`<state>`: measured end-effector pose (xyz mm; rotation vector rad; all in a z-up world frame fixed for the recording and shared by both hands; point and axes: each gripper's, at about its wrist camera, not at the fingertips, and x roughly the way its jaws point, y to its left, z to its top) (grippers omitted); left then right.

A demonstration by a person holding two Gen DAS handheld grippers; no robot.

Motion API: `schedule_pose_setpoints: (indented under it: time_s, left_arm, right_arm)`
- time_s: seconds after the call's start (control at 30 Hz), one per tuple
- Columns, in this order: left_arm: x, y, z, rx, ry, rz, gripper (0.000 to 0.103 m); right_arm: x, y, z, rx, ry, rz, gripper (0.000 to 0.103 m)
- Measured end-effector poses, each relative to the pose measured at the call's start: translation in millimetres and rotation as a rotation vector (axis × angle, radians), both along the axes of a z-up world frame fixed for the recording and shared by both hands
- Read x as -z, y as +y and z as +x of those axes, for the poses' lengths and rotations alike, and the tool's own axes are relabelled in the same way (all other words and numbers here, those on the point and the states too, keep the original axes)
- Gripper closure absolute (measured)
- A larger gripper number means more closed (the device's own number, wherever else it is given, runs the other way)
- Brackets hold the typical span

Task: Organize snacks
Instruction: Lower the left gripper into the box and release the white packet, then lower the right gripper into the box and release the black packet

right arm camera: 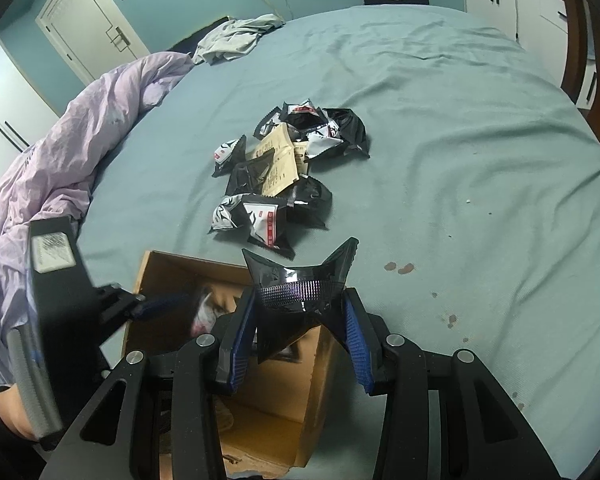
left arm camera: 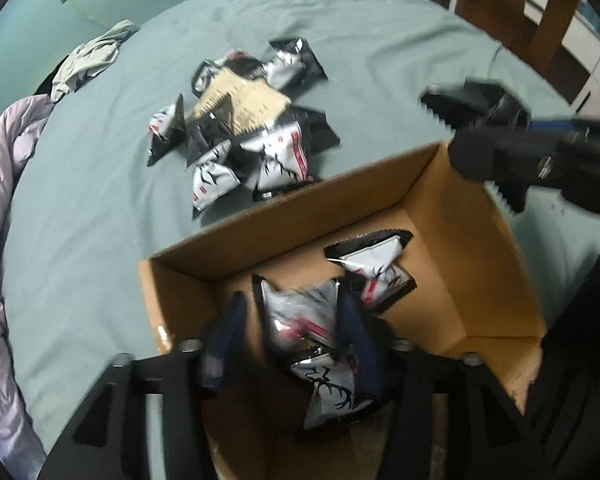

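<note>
Snack packets going from a bed into a cardboard box.

Left wrist view: the left gripper [left arm camera: 296, 340] hangs over the cardboard box [left arm camera: 452, 208] at lower centre, jaws spread, a blurred white-and-black packet [left arm camera: 300, 312] loose between them above others inside; the packet pile [left arm camera: 244, 128] lies upper centre on the teal bedsheet [left arm camera: 80, 200].
Right wrist view: the right gripper [right arm camera: 300, 320], low centre, pinches a black packet [right arm camera: 300, 280] above the box's right wall.

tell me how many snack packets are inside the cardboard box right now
3 show in the cardboard box: one by the far wall, a blurred one between the left gripper fingers, and one beneath it. More may hide under them or the gripper.
</note>
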<state>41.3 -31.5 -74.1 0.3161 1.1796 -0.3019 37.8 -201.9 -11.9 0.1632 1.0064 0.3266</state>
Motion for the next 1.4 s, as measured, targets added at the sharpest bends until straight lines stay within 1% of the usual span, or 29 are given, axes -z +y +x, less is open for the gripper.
schedule_pose_setpoints:
  time_s: [0.03, 0.07, 0.13, 0.2, 0.27, 0.33, 0.37, 0.4, 0.5, 0.63, 0.7, 0.73, 0.8, 0.83, 0.9, 1.0, 1.07, 1.13, 1.17, 1.27, 1.4]
  left_arm:
    - [-4.7, 1.6, 0.1, -0.004, -0.009, -0.013, 0.031]
    - [-10.6, 3.1, 0.4, -0.006, -0.022, -0.023, 0.03]
    - [-21.6, 7.2, 2.3, -0.016, -0.047, -0.03, 0.029]
    - [-32.3, 13.3, 3.4, -0.022, -0.059, -0.043, 0.029]
    - [-41.6, 18.6, 2.3, -0.014, -0.058, -0.047, 0.029]
    - [-48.9, 21.5, -0.6, 0.008, -0.059, -0.04, 0.029]
    - [-49.7, 23.1, -1.2, 0.012, -0.064, -0.032, 0.028]
    - [-49.0, 23.7, -2.8, 0.022, -0.059, -0.007, 0.028]
    - [-41.1, 24.7, -2.7, 0.026, -0.023, 0.033, 0.028]
    - [-36.9, 28.4, -2.4, 0.016, -0.004, 0.036, 0.028]
    - [-38.3, 29.2, -2.8, 0.011, -0.01, 0.037, 0.028]
    - [-40.2, 30.0, -3.6, 0.009, -0.013, 0.034, 0.028]
    - [-44.9, 32.3, -4.0, -0.005, -0.029, 0.021, 0.027]
    - [-47.6, 33.7, -4.2, -0.01, -0.037, 0.014, 0.028]
    - [-55.6, 37.9, -4.4, -0.028, -0.059, -0.002, 0.028]
    - [-71.1, 45.7, -5.0, -0.05, -0.092, -0.047, 0.027]
    - [-78.1, 51.2, -4.2, -0.068, -0.105, -0.075, 0.027]
    - [-81.2, 54.4, -3.3, -0.084, -0.11, -0.088, 0.027]
    - [-81.6, 55.1, -3.3, -0.089, -0.112, -0.091, 0.027]
    - [-82.0, 54.7, -2.9, -0.103, -0.117, -0.094, 0.027]
    - [-82.0, 52.5, -1.5, -0.118, -0.119, -0.114, 0.027]
  right_arm:
    - [0.1, 0.1, -0.3, -0.002, 0.0, -0.001, 0.062]
    - [0.7, 0.2, 0.0, -0.007, 0.005, 0.001, 0.062]
    - [2.3, 1.0, 1.7, -0.012, 0.014, -0.004, 0.062]
    - [0.9, 3.9, 0.8, -0.018, 0.003, -0.02, 0.062]
    - [0.0, 11.1, -2.7, -0.053, -0.003, -0.027, 0.062]
    - [3.1, 22.0, -5.5, -0.107, 0.011, -0.05, 0.062]
    - [6.5, 29.9, -7.1, -0.129, 0.017, -0.09, 0.062]
    - [9.5, 35.4, -7.4, -0.146, 0.024, -0.119, 0.062]
    - [20.3, 48.5, -4.2, -0.185, 0.052, -0.19, 0.062]
    - [36.9, 62.8, 1.1, -0.233, 0.124, -0.252, 0.062]
    - [40.1, 67.9, 5.3, -0.247, 0.143, -0.257, 0.059]
    - [39.3, 67.6, 7.0, -0.247, 0.141, -0.247, 0.058]
    - [35.1, 62.9, 7.6, -0.239, 0.132, -0.206, 0.052]
    - [31.4, 57.5, 7.9, -0.227, 0.127, -0.162, 0.05]
    - [27.5, 48.1, 7.5, -0.202, 0.12, -0.089, 0.042]
    - [18.5, 26.1, 8.1, -0.132, 0.1, -0.002, 0.036]
    - [12.0, 10.1, 10.2, -0.09, 0.094, 0.072, 0.034]
    - [6.8, -5.5, 10.4, -0.037, 0.086, 0.118, 0.03]
    - [5.2, -14.0, 11.3, -0.011, 0.084, 0.132, 0.028]
    - [-3.3, -30.2, 11.1, 0.023, 0.082, 0.136, 0.028]
    - [-18.3, -41.5, 15.2, 0.044, 0.04, 0.068, 0.027]
